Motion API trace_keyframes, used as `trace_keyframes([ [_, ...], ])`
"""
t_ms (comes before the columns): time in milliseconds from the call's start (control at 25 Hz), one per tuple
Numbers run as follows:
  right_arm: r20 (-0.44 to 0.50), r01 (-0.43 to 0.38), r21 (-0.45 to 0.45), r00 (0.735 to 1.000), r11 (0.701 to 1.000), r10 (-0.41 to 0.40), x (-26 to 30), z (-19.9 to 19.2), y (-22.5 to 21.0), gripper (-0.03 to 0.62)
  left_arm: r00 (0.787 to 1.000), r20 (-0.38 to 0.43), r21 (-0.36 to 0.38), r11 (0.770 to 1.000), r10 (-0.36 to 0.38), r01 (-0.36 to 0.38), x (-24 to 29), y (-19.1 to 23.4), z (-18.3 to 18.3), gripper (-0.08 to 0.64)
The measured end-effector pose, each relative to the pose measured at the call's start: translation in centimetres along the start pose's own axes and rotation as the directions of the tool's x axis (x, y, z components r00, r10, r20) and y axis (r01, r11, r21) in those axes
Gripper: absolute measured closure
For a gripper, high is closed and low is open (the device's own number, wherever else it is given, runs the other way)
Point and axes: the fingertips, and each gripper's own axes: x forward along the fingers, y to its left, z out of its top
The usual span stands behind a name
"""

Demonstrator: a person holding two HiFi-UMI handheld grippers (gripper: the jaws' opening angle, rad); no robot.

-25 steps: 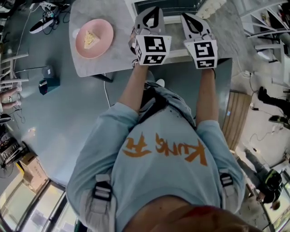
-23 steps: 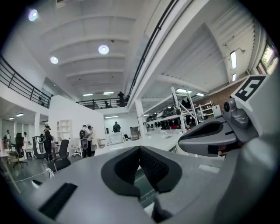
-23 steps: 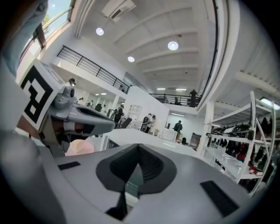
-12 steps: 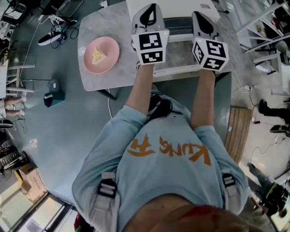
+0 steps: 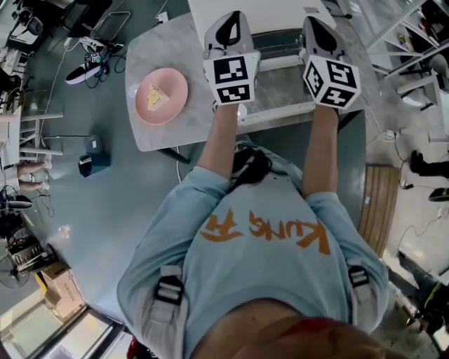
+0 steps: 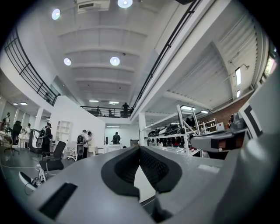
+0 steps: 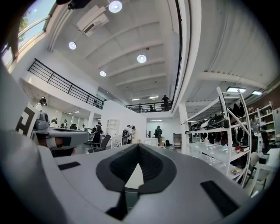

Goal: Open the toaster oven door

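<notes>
Logging both tools first: left tongs (image 6: 140, 148) pressed together tip to tip, pinching nothing; right tongs (image 7: 138, 145) likewise, level and side by side with it. Placing a pale bar (image 5: 277, 113) below and behind the tips, between the two wrists; possibly the door handle, not certain from this steep angle. Noting pink plate (image 5: 172, 112) well off to the outer side of left tongs; keep clear of it. Placing toaster oven (image 5: 273, 14) under and just beyond both tips, dark band (image 5: 277, 43) on its front facing back toward the wrists. Cannot settle door upright or swung down flat; fits either reading. Judged good practice: confirm the door's position before any further move, keep tips off the oven front, work slow and level.
</notes>
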Motion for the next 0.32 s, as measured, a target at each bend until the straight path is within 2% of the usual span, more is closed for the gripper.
trace_keyframes([
  [120,0.009,-0.001,-0.009,1.0,1.0,0.001,-0.1,0.4,0.0,0.597,1.0,0.016,-0.008,1.0,-0.007,0.007,0.1,-0.1,0.4,0.558],
  [320,0.024,-0.008,-0.028,1.0,1.0,0.009,-0.2,1.2,-0.3,0.597,0.998,0.052,-0.098,0.995,-0.025,0.03,0.2,-0.2,1.1,0.558],
])
